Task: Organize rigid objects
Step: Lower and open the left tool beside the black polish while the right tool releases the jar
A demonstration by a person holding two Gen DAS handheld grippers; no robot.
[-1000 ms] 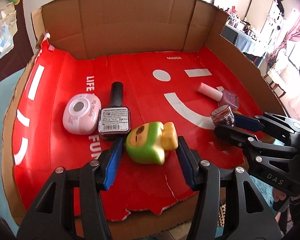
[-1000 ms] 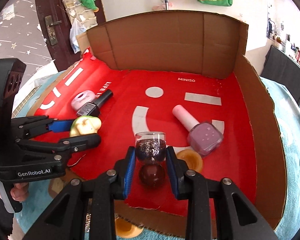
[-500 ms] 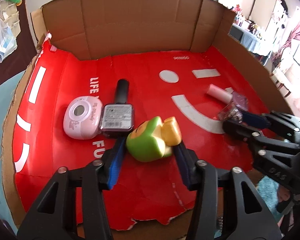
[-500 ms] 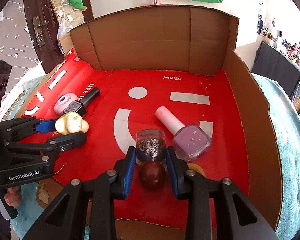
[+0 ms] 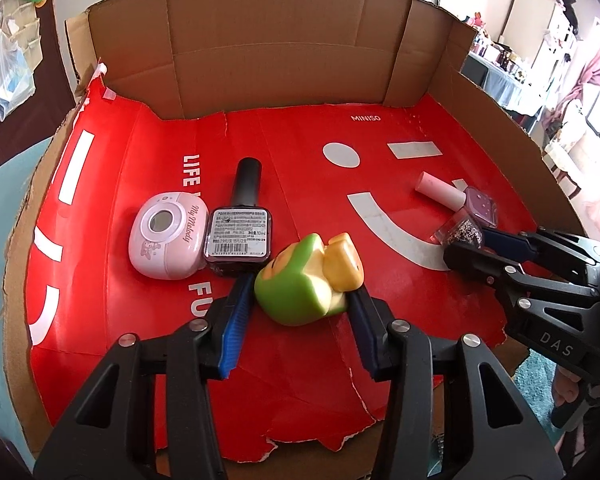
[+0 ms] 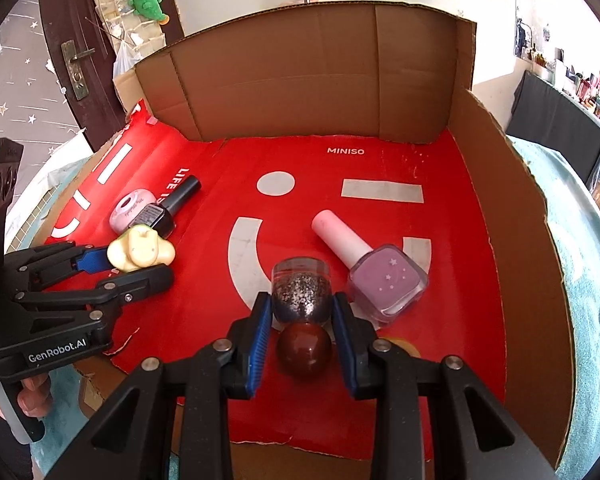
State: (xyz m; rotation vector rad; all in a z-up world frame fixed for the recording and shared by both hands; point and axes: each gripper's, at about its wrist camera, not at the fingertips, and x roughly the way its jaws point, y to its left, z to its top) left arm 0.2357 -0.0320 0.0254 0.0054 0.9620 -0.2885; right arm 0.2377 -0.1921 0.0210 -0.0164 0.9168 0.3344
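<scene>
My left gripper (image 5: 300,292) is shut on a green and yellow toy figure (image 5: 308,278), held tilted next to a dark nail polish bottle (image 5: 238,234) and a pink My Melody case (image 5: 166,230). My right gripper (image 6: 302,316) is shut on a glitter bottle with a dark red round cap (image 6: 302,300), right beside a lilac nail polish bottle (image 6: 384,280). In the right wrist view the left gripper (image 6: 140,268) holds the toy (image 6: 140,254). In the left wrist view the right gripper (image 5: 472,246) holds the glitter bottle (image 5: 460,232).
All lies on a red MINISO sheet (image 5: 300,160) inside an opened cardboard box with walls at the back (image 5: 260,48) and right (image 6: 512,208). The sheet's front edge is torn (image 5: 320,436). A teal cloth (image 6: 588,280) lies under the box.
Both grippers have moved forward into the box with their objects. The toy has tilted and now sits close to the dark bottle; the glitter bottle is now beside the lilac bottle.
</scene>
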